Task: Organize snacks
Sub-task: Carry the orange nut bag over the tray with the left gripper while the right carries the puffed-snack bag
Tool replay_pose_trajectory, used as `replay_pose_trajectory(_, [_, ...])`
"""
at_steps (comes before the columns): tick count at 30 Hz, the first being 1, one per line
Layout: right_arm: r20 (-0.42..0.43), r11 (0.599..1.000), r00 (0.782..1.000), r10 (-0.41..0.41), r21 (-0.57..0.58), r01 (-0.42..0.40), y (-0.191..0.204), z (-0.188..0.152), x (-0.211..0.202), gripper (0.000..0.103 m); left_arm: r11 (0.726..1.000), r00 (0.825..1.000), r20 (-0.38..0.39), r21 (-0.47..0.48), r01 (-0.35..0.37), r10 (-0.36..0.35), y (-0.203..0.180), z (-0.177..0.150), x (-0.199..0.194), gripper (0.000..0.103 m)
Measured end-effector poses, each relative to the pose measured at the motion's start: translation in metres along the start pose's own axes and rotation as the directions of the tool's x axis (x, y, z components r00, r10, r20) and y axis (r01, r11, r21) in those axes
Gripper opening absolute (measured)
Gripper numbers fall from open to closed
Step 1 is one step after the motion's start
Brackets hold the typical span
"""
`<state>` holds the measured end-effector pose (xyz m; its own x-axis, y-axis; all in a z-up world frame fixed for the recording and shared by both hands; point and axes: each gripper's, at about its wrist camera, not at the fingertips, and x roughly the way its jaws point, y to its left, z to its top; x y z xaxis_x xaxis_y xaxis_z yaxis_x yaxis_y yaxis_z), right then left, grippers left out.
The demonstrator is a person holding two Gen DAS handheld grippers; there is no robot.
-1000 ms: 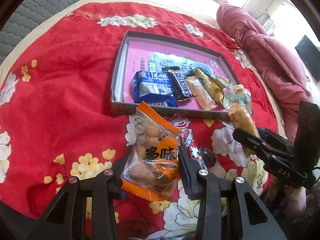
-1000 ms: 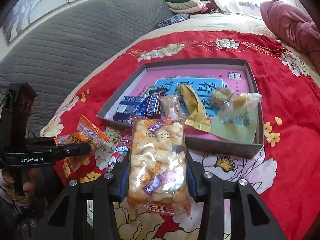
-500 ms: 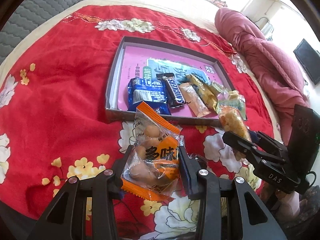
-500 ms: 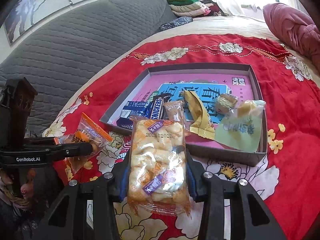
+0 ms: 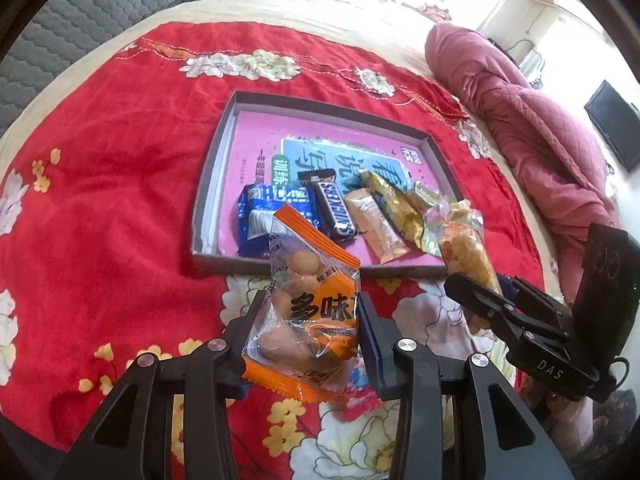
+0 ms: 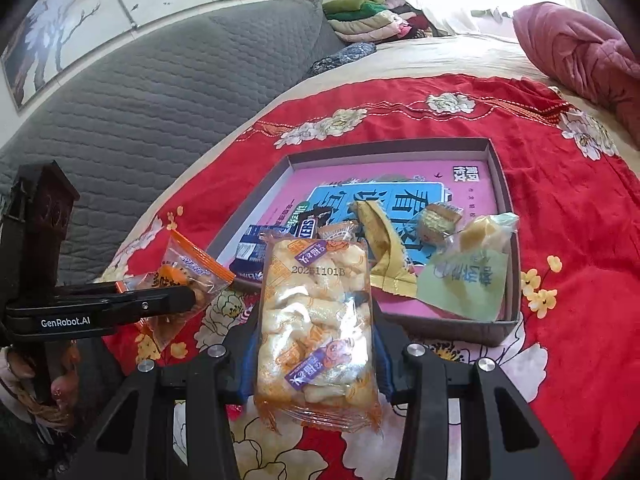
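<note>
My left gripper is shut on an orange and clear packet of round nuts, held just short of the tray's near wall. My right gripper is shut on a long clear packet of pale puffed snacks, also in front of the tray. The shallow grey tray with a pink floor holds several snacks: a blue packet, a Snickers bar, a tan bar, a gold packet and a pale green bag. Each gripper appears in the other's view, the right gripper and the left gripper.
The tray lies on a red flowered blanket over a bed. A grey quilted headboard stands at the left, a pink folded quilt at the right. A red and white wrapper lies on the blanket under my left gripper.
The left gripper has risen and drawn back slightly with its nut packet, so the tray looks smaller and farther. The right gripper has stayed almost still with its packet.
</note>
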<state>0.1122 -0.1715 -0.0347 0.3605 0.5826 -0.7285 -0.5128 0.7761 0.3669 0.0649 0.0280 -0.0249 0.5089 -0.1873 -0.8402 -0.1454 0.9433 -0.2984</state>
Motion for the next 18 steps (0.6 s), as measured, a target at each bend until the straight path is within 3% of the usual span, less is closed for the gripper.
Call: replay_pose_trajectory(18, [0.043,0.998,0.998,-0.034,0.046,0.032,-0.023,0.019,-0.008,0.046,1.000,1.000,0.019,0.016,-0.005,0.005,-0.016,0.017,0.006,0.044])
